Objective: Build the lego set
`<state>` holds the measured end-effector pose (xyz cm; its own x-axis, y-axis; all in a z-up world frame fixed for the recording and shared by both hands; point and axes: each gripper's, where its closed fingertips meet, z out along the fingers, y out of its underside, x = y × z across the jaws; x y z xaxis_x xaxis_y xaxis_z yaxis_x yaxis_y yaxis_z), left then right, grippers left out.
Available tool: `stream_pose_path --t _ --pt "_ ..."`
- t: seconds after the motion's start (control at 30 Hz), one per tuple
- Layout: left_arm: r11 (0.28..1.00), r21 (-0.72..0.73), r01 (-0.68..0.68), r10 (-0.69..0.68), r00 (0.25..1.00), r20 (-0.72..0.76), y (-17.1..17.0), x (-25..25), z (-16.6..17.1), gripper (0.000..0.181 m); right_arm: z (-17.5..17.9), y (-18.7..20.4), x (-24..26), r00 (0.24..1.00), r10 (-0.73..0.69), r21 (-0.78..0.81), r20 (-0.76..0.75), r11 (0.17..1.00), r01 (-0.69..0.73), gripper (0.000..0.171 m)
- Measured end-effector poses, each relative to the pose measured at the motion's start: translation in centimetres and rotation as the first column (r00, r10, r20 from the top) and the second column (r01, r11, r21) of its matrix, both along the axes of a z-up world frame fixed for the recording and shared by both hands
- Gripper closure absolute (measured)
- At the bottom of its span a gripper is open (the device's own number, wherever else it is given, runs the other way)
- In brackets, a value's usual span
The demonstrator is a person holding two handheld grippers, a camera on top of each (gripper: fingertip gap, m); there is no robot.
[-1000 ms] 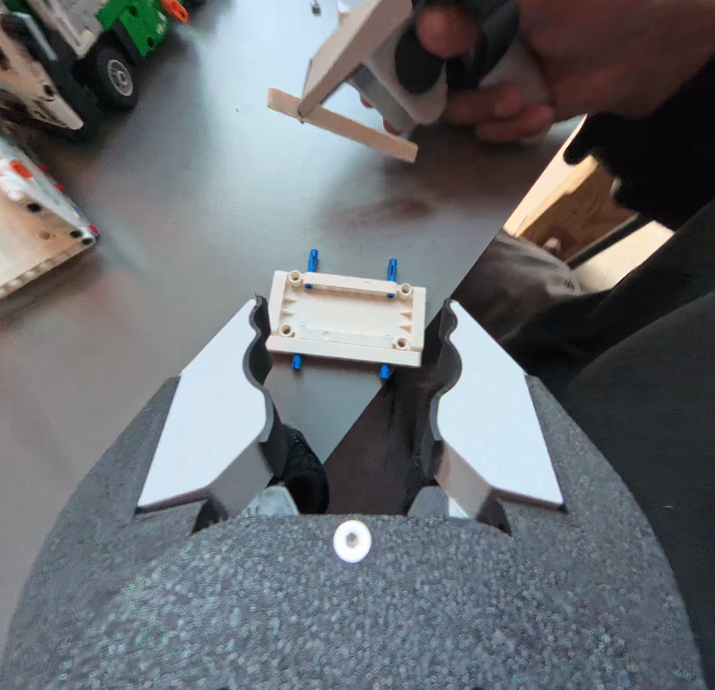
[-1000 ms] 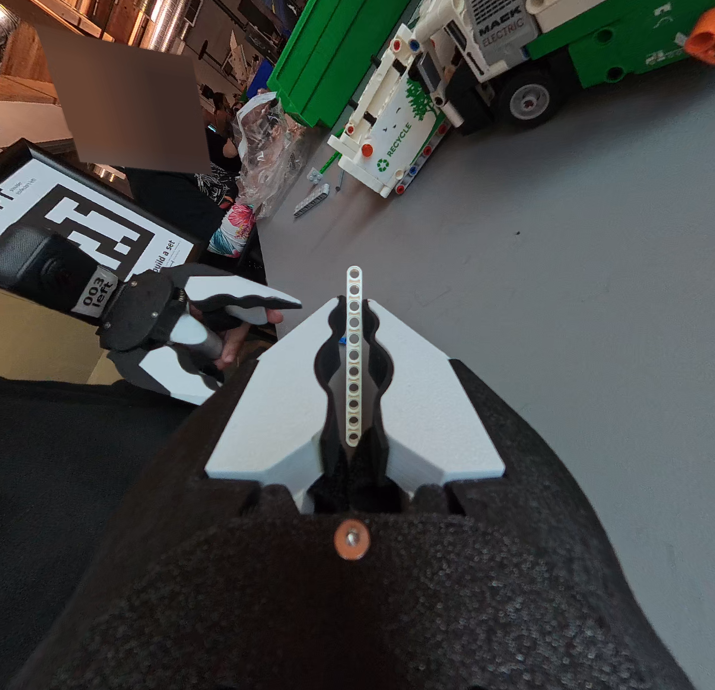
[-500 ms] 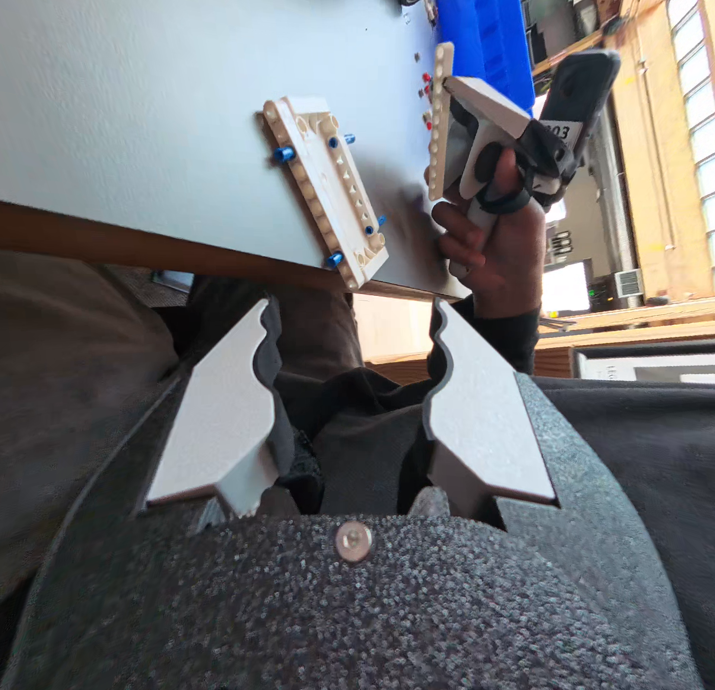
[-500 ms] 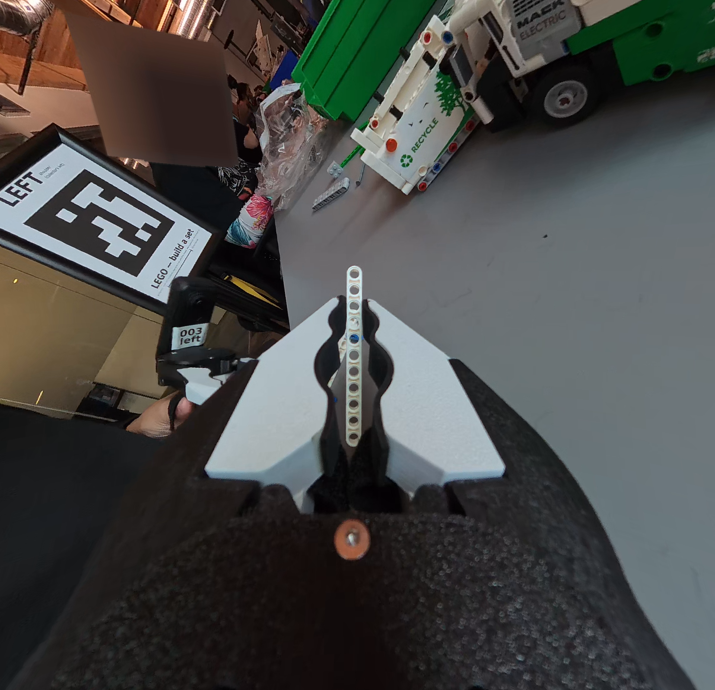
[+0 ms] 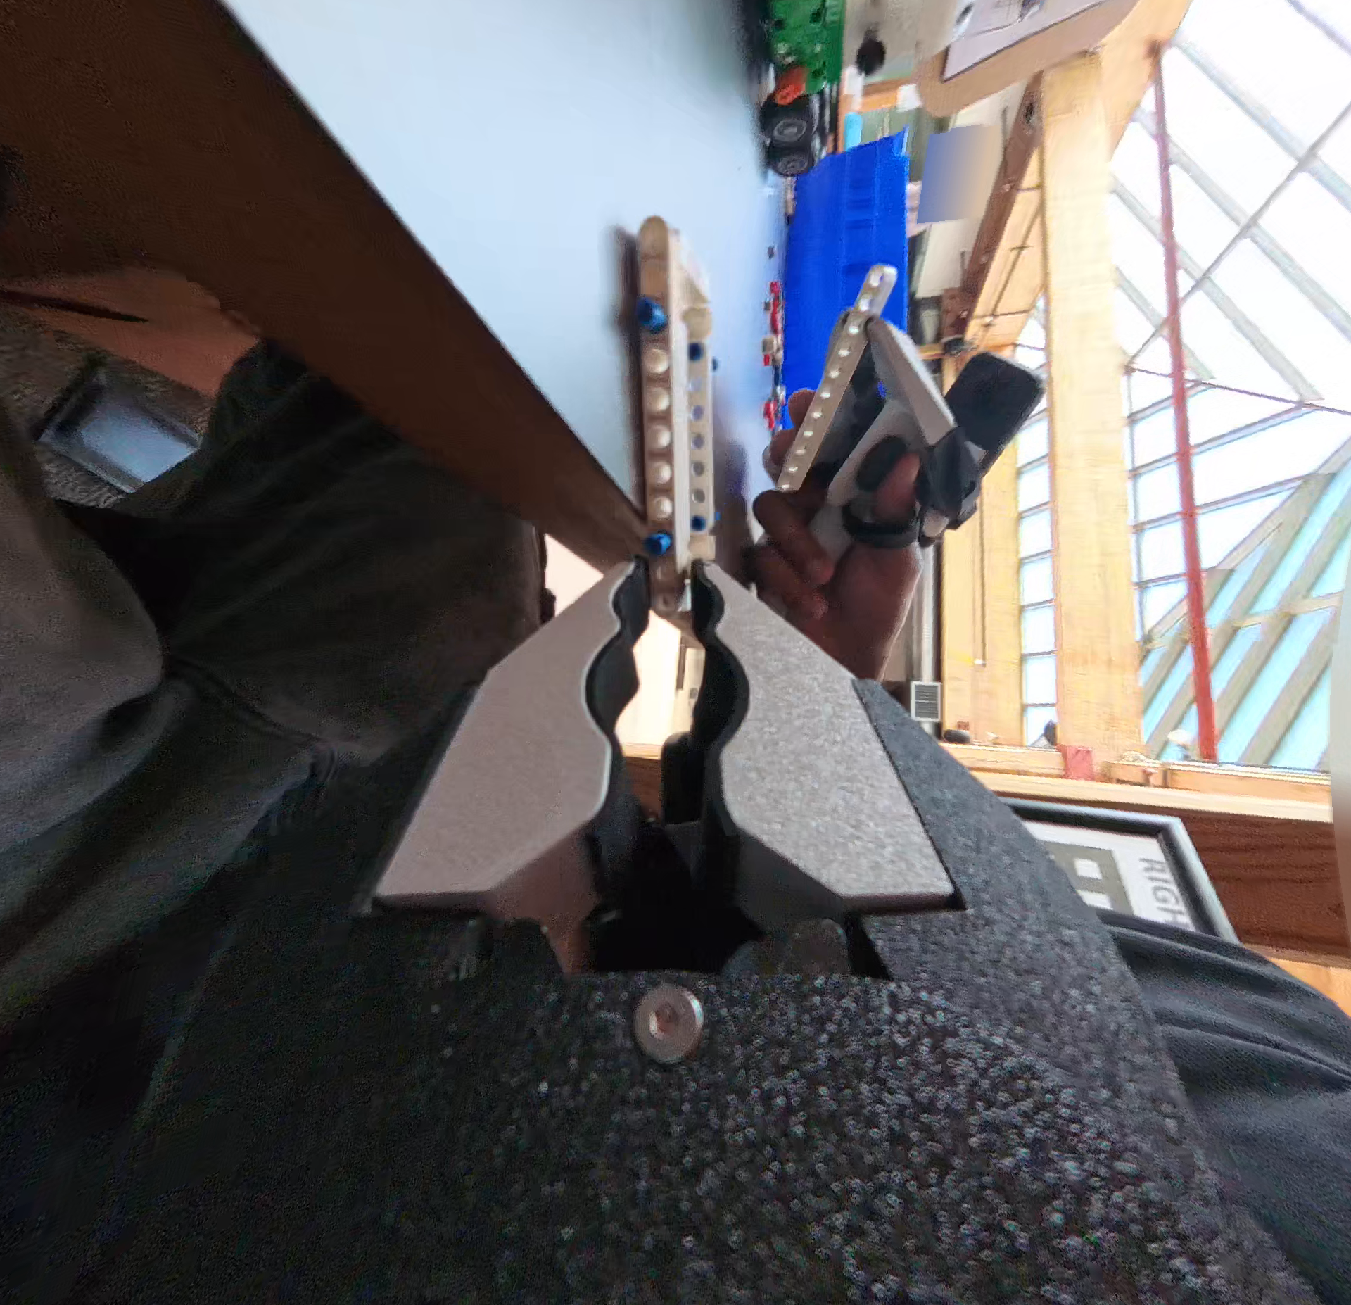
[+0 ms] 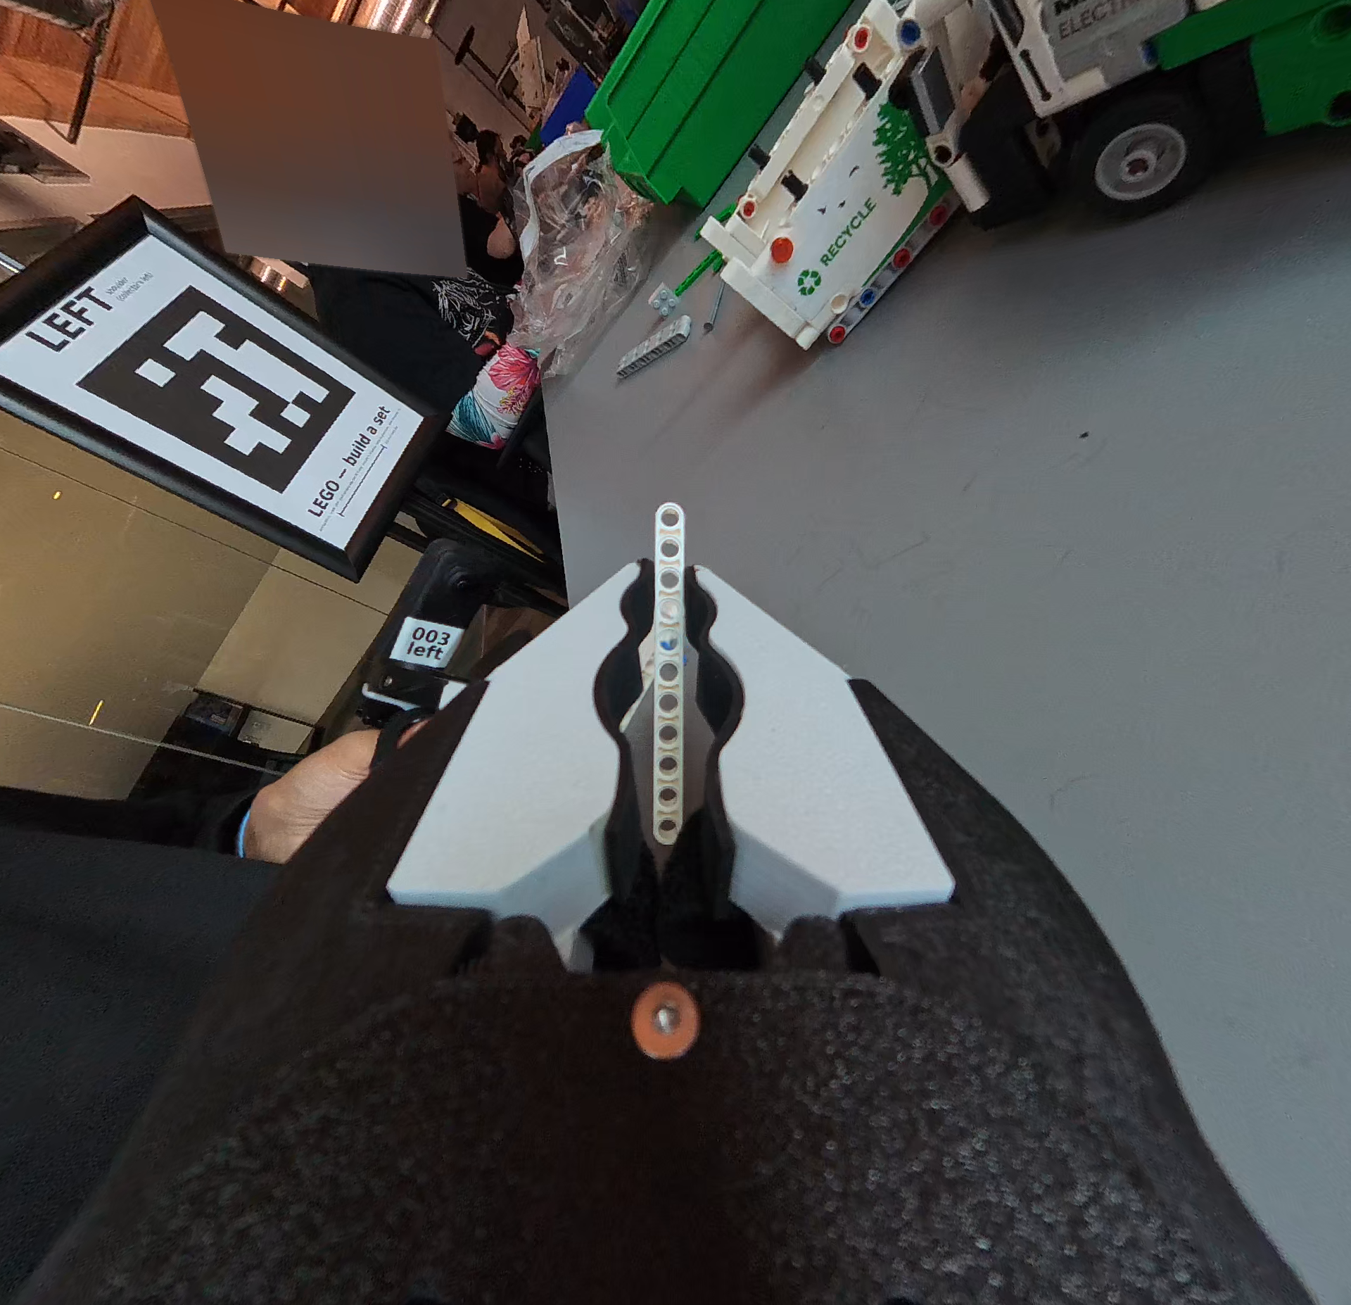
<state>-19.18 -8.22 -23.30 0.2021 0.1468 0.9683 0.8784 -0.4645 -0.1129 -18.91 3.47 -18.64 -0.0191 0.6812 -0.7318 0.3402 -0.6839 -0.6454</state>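
We pinch the panel (image 5: 672, 421) by its near end with the left gripper (image 5: 667, 588), at the bench (image 5: 512, 136) edge | right gripper (image 6: 669, 597) clamps beam (image 6: 667, 674) | risk: thin tip hold lets panel twist or drop when pins meet beam holes

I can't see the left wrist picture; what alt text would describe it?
The left gripper pinches the end of a cream panel with blue pins at the grey table's edge. Beyond, a hand holds the right gripper, clamping a cream holed beam.
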Motion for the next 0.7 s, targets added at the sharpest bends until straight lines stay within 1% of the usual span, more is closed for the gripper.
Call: stream_pose_path --t 0.13,0.2,0.3,0.33,0.4,0.5,0.57,0.63,0.7 --pt "0.991 0.130 0.022 -0.019 1.000 -0.023 -1.2 0.4 2.0 0.175 0.2 -0.3 0.0 1.000 0.012 0.004 -0.017 1.000 -0.012 0.166" --pt "0.970 0.240 0.036 -0.028 0.999 -0.035 -1.7 0.3 4.1 0.176 0.7 -0.6 0.0 0.999 0.026 0.007 -0.043 1.000 -0.025 0.166" --pt "0.912 0.399 0.091 -0.026 0.986 -0.165 -1.4 -0.7 7.8 0.177 2.7 -1.9 0.0 0.982 0.069 0.000 -0.174 0.998 -0.070 0.165" --pt "0.893 0.433 0.123 -0.026 0.975 -0.222 -0.9 -1.2 8.7 0.177 4.1 -2.1 0.1 0.966 0.060 -0.029 -0.253 0.997 -0.069 0.166" --pt "0.864 0.470 0.178 -0.032 0.953 -0.302 0.7 -2.3 10.0 0.177 6.9 -2.5 0.1 0.910 0.031 -0.138 -0.414 0.986 -0.096 0.166" --pt "0.834 0.486 0.262 -0.108 0.941 -0.322 3.4 -2.4 10.3 0.177 8.2 -2.4 -0.2 0.854 -0.041 -0.270 -0.518 0.956 -0.118 0.166" --pt "0.817 0.493 0.298 -0.176 0.944 -0.278 4.7 -1.9 10.1 0.177 7.8 -1.4 -0.6 0.848 -0.116 -0.303 -0.518 0.951 -0.055 0.166" --pt "0.811 0.496 0.311 -0.226 0.948 -0.225 5.7 -1.5 9.6 0.177 8.4 -0.2 0.1 0.808 -0.185 -0.332 -0.560 0.943 -0.013 0.167" --pt "0.812 0.495 0.311 -0.240 0.949 -0.202 6.4 -1.6 9.2 0.177 7.7 1.3 0.4 0.815 -0.246 -0.315 -0.525 0.946 0.083 0.167"
